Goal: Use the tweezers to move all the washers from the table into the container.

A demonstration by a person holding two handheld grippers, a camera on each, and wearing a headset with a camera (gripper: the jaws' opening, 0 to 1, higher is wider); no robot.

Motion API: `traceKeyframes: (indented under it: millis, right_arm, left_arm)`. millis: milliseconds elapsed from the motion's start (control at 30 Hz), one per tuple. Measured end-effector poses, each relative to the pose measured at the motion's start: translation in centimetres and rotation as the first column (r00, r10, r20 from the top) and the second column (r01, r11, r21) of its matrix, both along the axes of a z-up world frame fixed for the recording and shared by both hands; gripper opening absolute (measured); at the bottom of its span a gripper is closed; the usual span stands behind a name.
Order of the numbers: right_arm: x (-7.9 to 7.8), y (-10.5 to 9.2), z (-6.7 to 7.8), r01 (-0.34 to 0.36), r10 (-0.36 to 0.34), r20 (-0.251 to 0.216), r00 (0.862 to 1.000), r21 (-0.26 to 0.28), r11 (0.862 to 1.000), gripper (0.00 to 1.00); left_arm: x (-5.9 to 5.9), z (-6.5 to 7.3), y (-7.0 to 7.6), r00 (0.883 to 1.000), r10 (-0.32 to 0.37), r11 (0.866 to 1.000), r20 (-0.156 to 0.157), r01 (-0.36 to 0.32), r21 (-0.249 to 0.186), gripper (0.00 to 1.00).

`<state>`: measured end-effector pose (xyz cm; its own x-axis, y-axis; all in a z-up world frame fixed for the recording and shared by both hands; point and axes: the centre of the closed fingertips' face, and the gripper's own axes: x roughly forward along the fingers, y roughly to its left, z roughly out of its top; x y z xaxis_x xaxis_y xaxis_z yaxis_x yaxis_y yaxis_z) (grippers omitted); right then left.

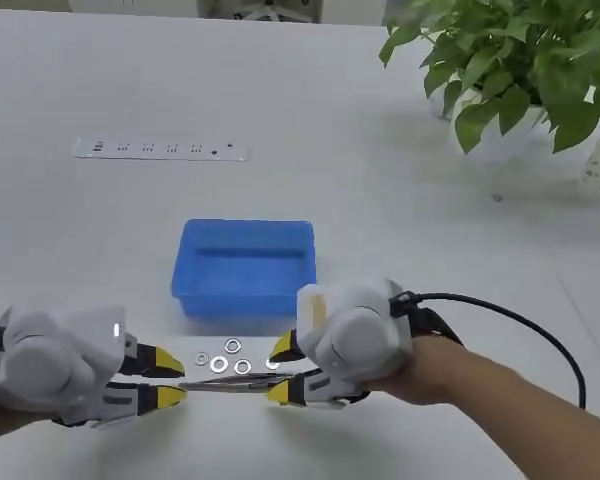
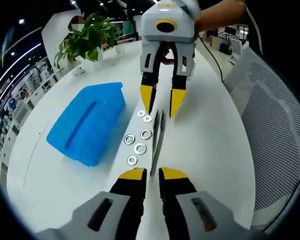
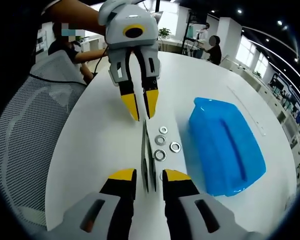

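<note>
While the left gripper (image 1: 179, 378) and right gripper (image 1: 272, 372) straddle the tweezers (image 1: 225, 384) with jaws spread, washers (image 1: 218, 365) lie beside the container (image 1: 240, 296).

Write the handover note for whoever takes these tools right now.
Left tool: open, jaws either side of one end of the tweezers, which lie on the table.
Right tool: open, astride the other end.
Washers: six loose on the table between the tweezers and the blue container.
Done: nothing; no washer seen in the container.
To do: grip the tweezers, move all six.
</note>
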<state>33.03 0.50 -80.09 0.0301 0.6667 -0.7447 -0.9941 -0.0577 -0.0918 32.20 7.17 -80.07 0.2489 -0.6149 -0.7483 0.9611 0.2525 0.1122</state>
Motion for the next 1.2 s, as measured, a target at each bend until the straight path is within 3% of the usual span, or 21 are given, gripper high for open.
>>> traceKeyframes:
  millis: [400, 833, 1000, 1200]
  right_arm:
    - [0.2, 0.8, -0.6, -0.019, 0.018, -0.045, 0.999, -0.021, 1.000, 0.17]
    - [-0.2, 0.5, -1.6, -0.033, 0.030, -0.057, 0.998, -0.048, 0.998, 0.13]
    - [-0.3, 0.5, -1.5, -0.030, 0.028, -0.057, 0.998, -0.051, 0.998, 0.12]
    - [-0.3, 0.4, -1.5, -0.025, 0.022, -0.055, 0.998, -0.052, 0.998, 0.12]
  left_arm:
    - [-0.1, -0.6, 0.0, 0.998, -0.060, 0.997, -0.035, 0.061, 0.040, 0.06]
    - [-0.2, -0.7, -0.1, 0.995, -0.087, 0.995, -0.036, 0.089, 0.041, 0.06]
    - [-0.5, -0.7, -0.1, 0.994, -0.092, 0.995, -0.050, 0.094, 0.042, 0.05]
    - [-0.6, 0.1, -0.1, 0.994, -0.094, 0.995, -0.048, 0.095, 0.038, 0.05]
